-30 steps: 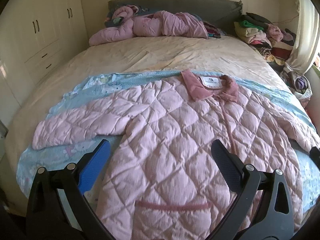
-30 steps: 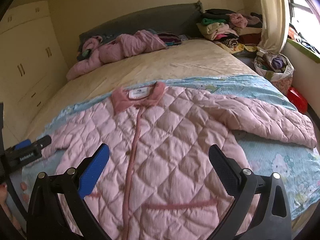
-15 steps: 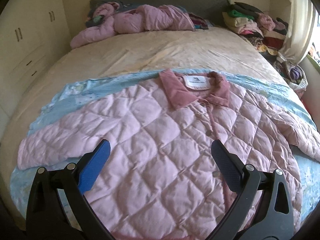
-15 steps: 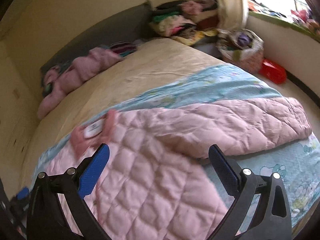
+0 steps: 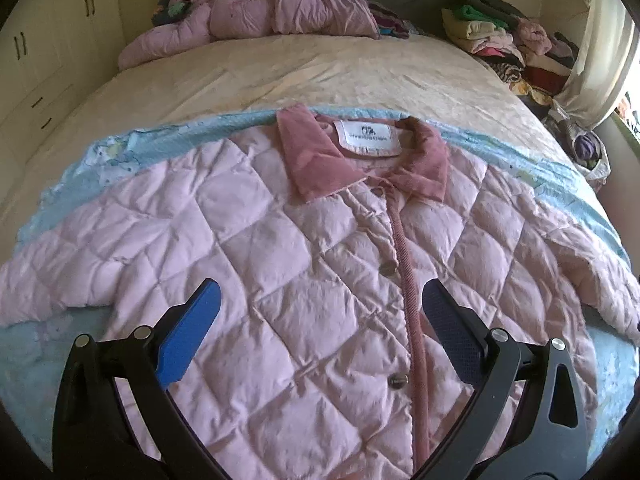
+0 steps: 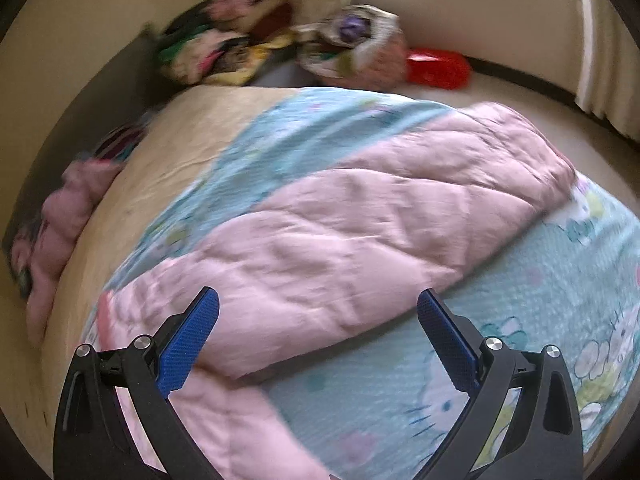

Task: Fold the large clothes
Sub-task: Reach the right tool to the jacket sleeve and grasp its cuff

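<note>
Pink quilted jacket spread flat, front up, on a blue cartoon-print sheet over the bed.

The left gripper hangs above the buttoned chest, jaws wide and empty. The right gripper, equally wide and empty, hangs over the outstretched sleeve; that view is blurred.

Bedroom: bed, wardrobe

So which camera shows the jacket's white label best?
The left wrist view: the white label sits sharp inside the collar of the pink jacket. The right wrist view is blurred and shows mostly a sleeve, no label.
</note>
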